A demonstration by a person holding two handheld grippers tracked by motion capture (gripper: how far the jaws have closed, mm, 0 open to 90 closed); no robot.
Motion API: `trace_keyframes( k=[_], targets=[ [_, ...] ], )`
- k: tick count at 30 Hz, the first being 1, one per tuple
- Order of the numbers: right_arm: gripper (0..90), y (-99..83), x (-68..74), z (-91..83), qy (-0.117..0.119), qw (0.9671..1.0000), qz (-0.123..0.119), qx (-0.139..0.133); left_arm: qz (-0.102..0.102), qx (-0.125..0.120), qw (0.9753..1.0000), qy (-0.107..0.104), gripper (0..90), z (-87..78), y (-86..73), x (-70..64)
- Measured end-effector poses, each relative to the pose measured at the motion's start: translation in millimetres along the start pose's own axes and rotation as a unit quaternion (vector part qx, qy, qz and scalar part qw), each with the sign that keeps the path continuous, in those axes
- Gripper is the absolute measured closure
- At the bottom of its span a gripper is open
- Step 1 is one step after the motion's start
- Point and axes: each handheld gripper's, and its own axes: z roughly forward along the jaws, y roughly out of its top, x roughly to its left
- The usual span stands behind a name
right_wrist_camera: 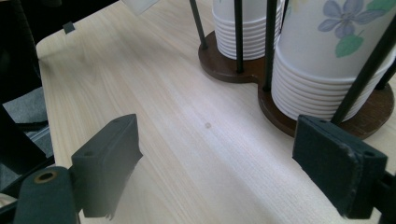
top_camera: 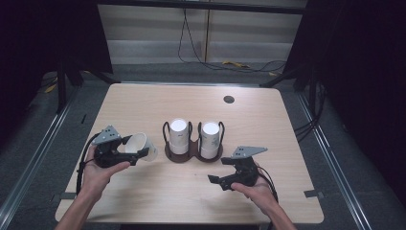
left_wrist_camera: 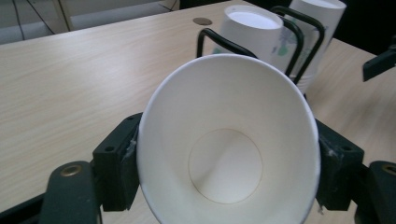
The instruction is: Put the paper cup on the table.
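A single white paper cup (top_camera: 140, 145) lies on its side in my left gripper (top_camera: 135, 146), which is shut on it; the cup's open mouth (left_wrist_camera: 229, 140) faces the camera in the left gripper view, jaws pressed on both sides. Two stacks of upturned white paper cups, one at the left (top_camera: 179, 135) and one at the right (top_camera: 210, 139), stand in a dark wooden holder (top_camera: 191, 154) with black wire loops at the table's middle. My right gripper (top_camera: 223, 171) hovers open in front of the holder, nothing between its jaws. The flowered right stack (right_wrist_camera: 327, 60) sits just beyond it.
The light wood table (top_camera: 143, 105) has a small round dark grommet (top_camera: 229, 99) at the back right. Black curtains and floor rails flank the table. Cables lie on the floor behind it. The table's near left corner (right_wrist_camera: 46, 46) is seen in the right gripper view.
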Motion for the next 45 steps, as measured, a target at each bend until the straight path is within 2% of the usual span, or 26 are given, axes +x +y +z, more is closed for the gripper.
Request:
trace_keyframes(
  k=[2, 3, 4, 5, 8, 11, 15, 21, 23, 25, 27, 29, 31, 34, 36, 40, 41, 44, 45],
  targets=[
    [15.0, -0.2, -0.7, -0.5, -0.002, 1.0000, 0.000, -0.002, 0.002, -0.002, 1.0000, 0.007, 24.4, 0.0, 0.9, 2.7],
    [15.0, -0.8, -1.7, -0.6, -0.002, 1.0000, 0.002, -0.003, 0.004, -0.012, 0.9997, 0.019, 24.4, 0.4, 1.4, 8.5],
    [15.0, -1.1, -2.1, -0.3, -0.002, 1.0000, 0.002, -0.003, 0.004, -0.012, 0.9997, 0.019, 24.4, 0.4, 1.4, 8.5],
    [15.1, -1.6, -2.3, 0.1, -0.002, 1.0000, 0.003, -0.002, 0.002, -0.005, 0.9995, 0.030, 24.3, 2.7, 0.4, 13.5],
    [15.0, -2.3, -1.4, 1.8, 0.000, 1.0000, -0.006, 0.004, 0.004, 0.013, 0.9989, 0.045, 24.1, 6.9, -3.6, 17.5],
    [15.0, -2.3, -1.5, 2.8, 0.001, 1.0000, -0.004, 0.005, 0.003, 0.019, 0.9986, 0.050, 24.0, 11.2, -4.6, 21.6],
    [15.0, -2.5, -1.8, 4.2, 0.003, 1.0000, -0.004, 0.005, -0.014, 0.017, 0.9982, 0.056, 23.9, 15.8, -4.1, 30.3],
    [15.0, -2.7, -3.0, 5.1, 0.004, 1.0000, -0.004, 0.007, 0.001, 0.035, 0.9969, 0.070, 23.7, 19.0, 2.0, 36.2],
    [15.0, -2.8, -2.9, 5.7, 0.006, 0.9999, -0.004, 0.008, -0.002, 0.033, 0.9972, 0.067, 23.7, 21.4, 2.0, 40.2],
    [15.1, -2.8, -2.1, 5.9, 0.006, 0.9999, -0.007, 0.009, -0.007, 0.050, 0.9958, 0.076, 23.7, 25.8, -0.3, 45.4],
    [15.2, -3.0, -2.3, 6.1, 0.006, 0.9999, -0.006, 0.009, -0.015, 0.064, 0.9950, 0.075, 23.7, 29.0, -2.1, 45.9],
    [15.7, -3.9, -3.2, 6.3, 0.006, 0.9999, -0.005, 0.009, -0.003, 0.072, 0.9946, 0.075, 23.7, 31.4, -2.9, 43.5],
    [15.7, -4.5, -3.8, 7.1, 0.006, 0.9999, -0.003, 0.010, 0.000, 0.073, 0.9944, 0.076, 23.7, 33.1, -3.2, 43.6],
    [15.7, -4.4, -3.8, 7.9, 0.007, 0.9999, -0.003, 0.010, 0.003, 0.074, 0.9932, 0.089, 23.7, 36.6, -4.3, 45.3],
    [15.8, -4.4, -2.7, 7.7, 0.008, 0.9999, -0.007, 0.010, 0.010, 0.082, 0.9913, 0.102, 23.7, 39.3, -5.6, 46.9],
    [15.8, -5.2, -3.4, 7.8, 0.009, 0.9999, -0.004, 0.011, 0.020, 0.093, 0.9893, 0.110, 23.0, 44.2, -7.9, 47.1],
    [15.8, -5.7, -3.8, 8.0, 0.010, 0.9999, -0.003, 0.010, 0.013, 0.093, 0.9898, 0.107, 22.7, 45.3, -8.8, 47.7],
    [16.0, -7.0, -4.5, 8.4, 0.010, 0.9999, -0.001, 0.011, 0.022, 0.102, 0.9891, 0.104, 21.6, 48.7, -10.3, 45.7],
    [16.0, -7.1, -4.1, 8.5, 0.010, 0.9999, -0.001, 0.010, 0.018, 0.100, 0.9897, 0.101, 21.4, 49.3, -10.3, 45.6]
  ],
)
